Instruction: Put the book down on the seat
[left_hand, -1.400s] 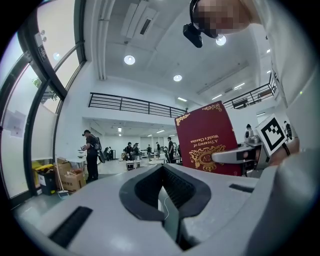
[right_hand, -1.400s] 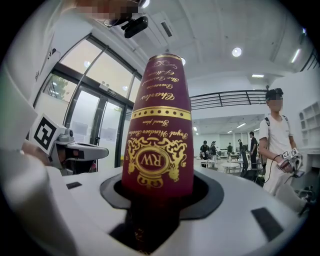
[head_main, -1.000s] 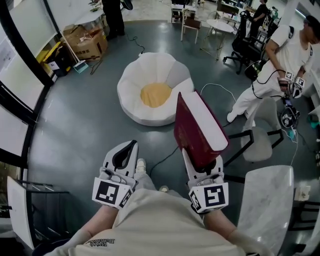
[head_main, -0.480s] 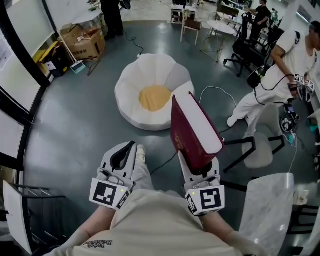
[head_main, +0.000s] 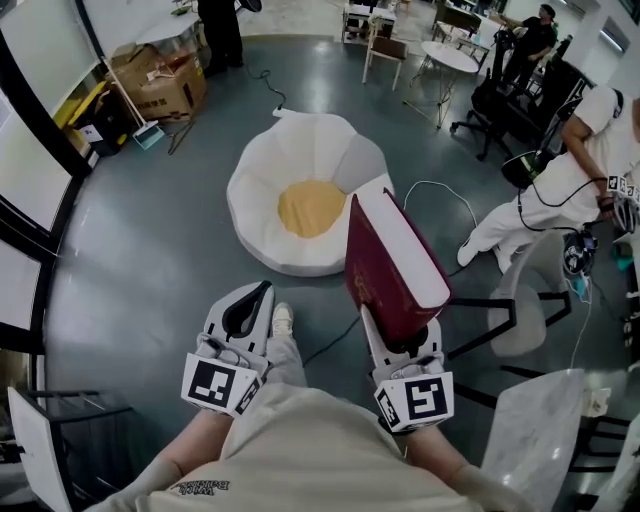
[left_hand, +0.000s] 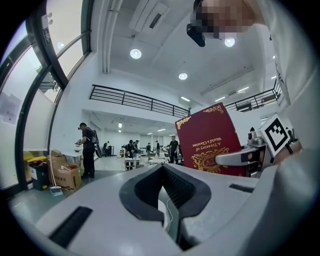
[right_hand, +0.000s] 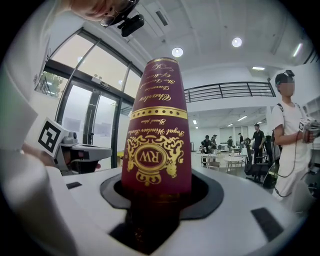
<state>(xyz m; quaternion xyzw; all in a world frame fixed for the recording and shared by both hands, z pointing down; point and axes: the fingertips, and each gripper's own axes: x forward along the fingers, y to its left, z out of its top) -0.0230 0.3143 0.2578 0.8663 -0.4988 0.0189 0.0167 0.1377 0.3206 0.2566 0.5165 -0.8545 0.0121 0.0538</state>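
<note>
My left gripper (head_main: 256, 298) was empty, its jaws drawn together. Ahead on the floor (head_main: 150, 250) lay the seat (head_main: 300, 160), white with a yellow centre, well apart from both grippers. The book (head_main: 385, 262), maroon, stood upright above the floor, short of the seat. My right gripper (head_main: 405, 335) clamped its lower end.

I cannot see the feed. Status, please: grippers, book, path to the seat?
Right gripper shut on book. Left gripper shut, empty. Seat ahead. White cable on floor beside seat.
</note>
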